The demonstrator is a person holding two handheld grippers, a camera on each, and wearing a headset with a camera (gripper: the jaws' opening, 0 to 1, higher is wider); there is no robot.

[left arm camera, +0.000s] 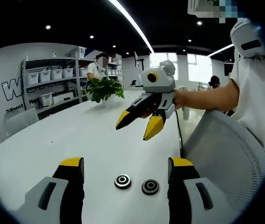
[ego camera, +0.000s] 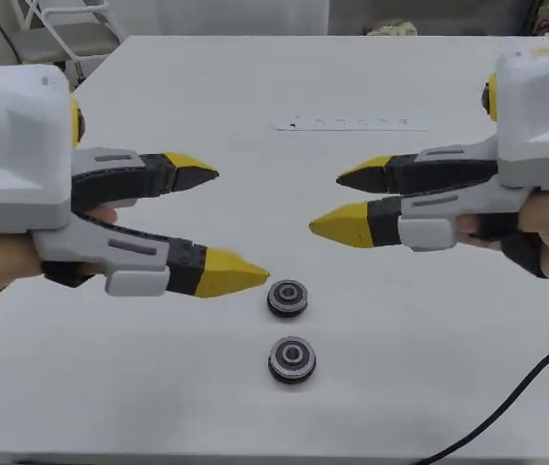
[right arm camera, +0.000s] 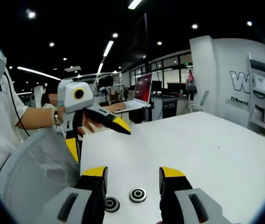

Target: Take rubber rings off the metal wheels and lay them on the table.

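Note:
Two small metal wheels with black rubber rings lie on the white table: one wheel [ego camera: 288, 297] farther from me, the other wheel [ego camera: 292, 358] nearer the front edge. In the left gripper view they sit between its jaws as wheel [left arm camera: 122, 181] and wheel [left arm camera: 150, 186]; in the right gripper view as wheel [right arm camera: 138, 194] and wheel [right arm camera: 111, 204]. My left gripper [ego camera: 218, 221] hovers open at the left, its lower tip just left of the far wheel. My right gripper [ego camera: 337, 201] hovers open at the right, above and apart from both wheels. Neither holds anything.
The white table [ego camera: 255, 107] stretches away bare; a strip of paper [ego camera: 350, 123] lies at mid-back. A black cable [ego camera: 506, 402] crosses the front right corner. A chair frame [ego camera: 61, 24] stands beyond the far left edge, a green plant [left arm camera: 103, 87] at the table's far end.

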